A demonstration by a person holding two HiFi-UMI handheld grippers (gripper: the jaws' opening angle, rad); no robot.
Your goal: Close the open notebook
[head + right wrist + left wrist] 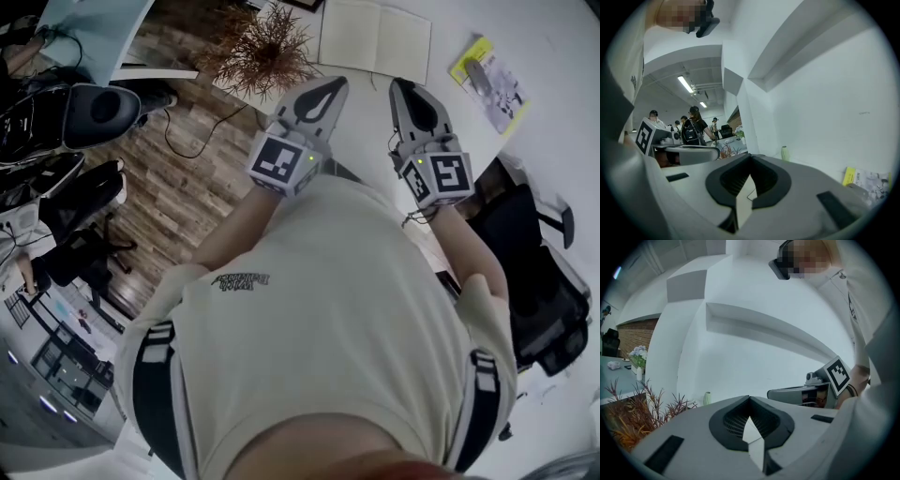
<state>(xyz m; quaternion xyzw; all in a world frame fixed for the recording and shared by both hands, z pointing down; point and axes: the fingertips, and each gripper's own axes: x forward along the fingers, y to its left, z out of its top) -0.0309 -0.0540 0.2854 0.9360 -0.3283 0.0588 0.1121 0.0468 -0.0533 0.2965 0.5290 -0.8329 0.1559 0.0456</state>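
Note:
The open notebook (375, 39) lies flat with blank cream pages on the white table (553, 56), at the top of the head view. Both grippers are held side by side in front of the person's chest, pointing toward it and short of its near edge. My left gripper (336, 82) (750, 398) has its jaws together with nothing between them. My right gripper (398, 84) (751, 157) is likewise shut and empty. A sliver of pale page shows through the window behind each pair of jaws.
A dried brown plant (262, 47) (633, 418) stands left of the notebook at the table's edge. A yellow leaflet (487, 80) (862, 178) with a grey object on it lies to the right. A small green vase (707, 398) stands by the wall. A black chair (534, 272) is at the right.

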